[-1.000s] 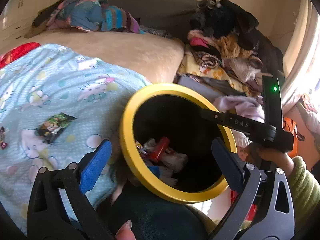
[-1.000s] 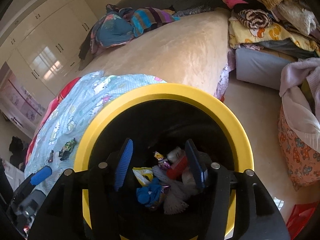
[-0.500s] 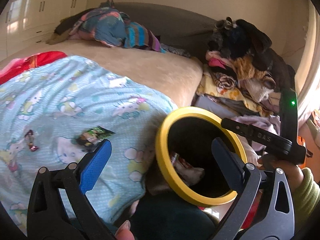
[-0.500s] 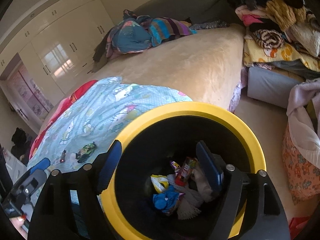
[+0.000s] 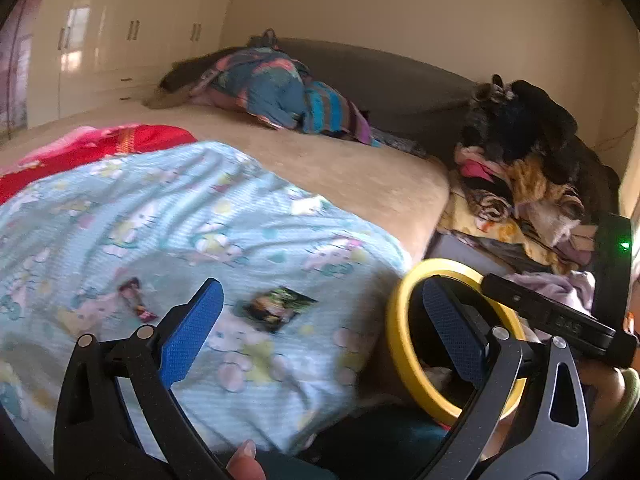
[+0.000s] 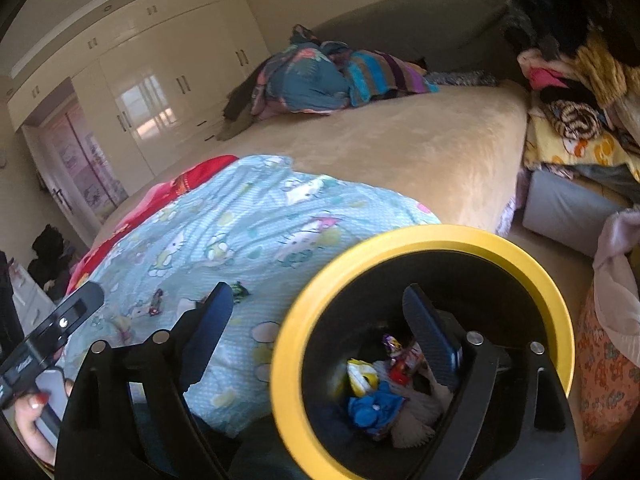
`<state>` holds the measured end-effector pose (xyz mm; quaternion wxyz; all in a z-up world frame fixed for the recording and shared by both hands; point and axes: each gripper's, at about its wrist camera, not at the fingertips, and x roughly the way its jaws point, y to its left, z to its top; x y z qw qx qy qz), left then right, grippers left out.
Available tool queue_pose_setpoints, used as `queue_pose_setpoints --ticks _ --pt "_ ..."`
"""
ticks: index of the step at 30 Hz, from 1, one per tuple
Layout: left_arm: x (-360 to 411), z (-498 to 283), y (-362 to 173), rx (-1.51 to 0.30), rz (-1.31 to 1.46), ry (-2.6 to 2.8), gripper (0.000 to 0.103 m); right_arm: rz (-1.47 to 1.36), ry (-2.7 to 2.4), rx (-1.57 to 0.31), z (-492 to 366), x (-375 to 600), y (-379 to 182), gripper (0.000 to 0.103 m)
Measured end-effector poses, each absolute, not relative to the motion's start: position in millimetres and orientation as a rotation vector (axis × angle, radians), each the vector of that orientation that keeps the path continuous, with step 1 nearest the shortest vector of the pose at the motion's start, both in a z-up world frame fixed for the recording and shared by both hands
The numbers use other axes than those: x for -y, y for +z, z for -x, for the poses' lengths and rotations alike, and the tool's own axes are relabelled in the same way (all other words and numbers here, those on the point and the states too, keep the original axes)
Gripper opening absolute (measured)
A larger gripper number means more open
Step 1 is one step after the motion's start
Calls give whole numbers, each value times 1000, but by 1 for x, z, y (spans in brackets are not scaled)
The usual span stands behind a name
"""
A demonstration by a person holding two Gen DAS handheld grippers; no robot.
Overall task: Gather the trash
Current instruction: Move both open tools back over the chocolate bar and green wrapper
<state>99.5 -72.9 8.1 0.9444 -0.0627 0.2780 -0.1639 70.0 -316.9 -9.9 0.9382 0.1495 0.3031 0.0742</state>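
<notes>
A black trash bin with a yellow rim (image 6: 420, 240) stands on the floor against the side of the bed (image 5: 360, 176). Inside it lie wrappers and crumpled tissue (image 6: 384, 392), among them a blue scrap, a yellow one and a red one. A second ago the right gripper (image 6: 320, 340) hung directly over the bin's mouth with its fingers fairly narrow; now its jaws are opening wide with nothing between them, one finger over the bin and the other over the bedspread. That suggests the last piece has been dropped in.

On the bed just beside the bin, a pale blue cartoon-print blanket (image 5: 168, 216) carries two more pieces of trash: a dark green snack wrapper (image 5: 278, 307) nearer the bin, and a small red candy wrapper (image 5: 136, 300) farther from it. The left gripper (image 5: 320, 332), fingers wide and empty, has swung away from the bin toward these, so the green wrapper now sits between its fingertips in view. It is likely the next pickup.

Beyond the bin, piled clothes (image 5: 520, 184) sit beside the bed.
</notes>
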Motion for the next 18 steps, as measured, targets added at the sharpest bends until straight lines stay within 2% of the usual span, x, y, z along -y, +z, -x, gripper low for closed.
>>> queue_pose_setpoints --ticks 18 --pt "-22 -118 -15 -587 243 -114 92 -182 306 -648 -105 215 -14 87"
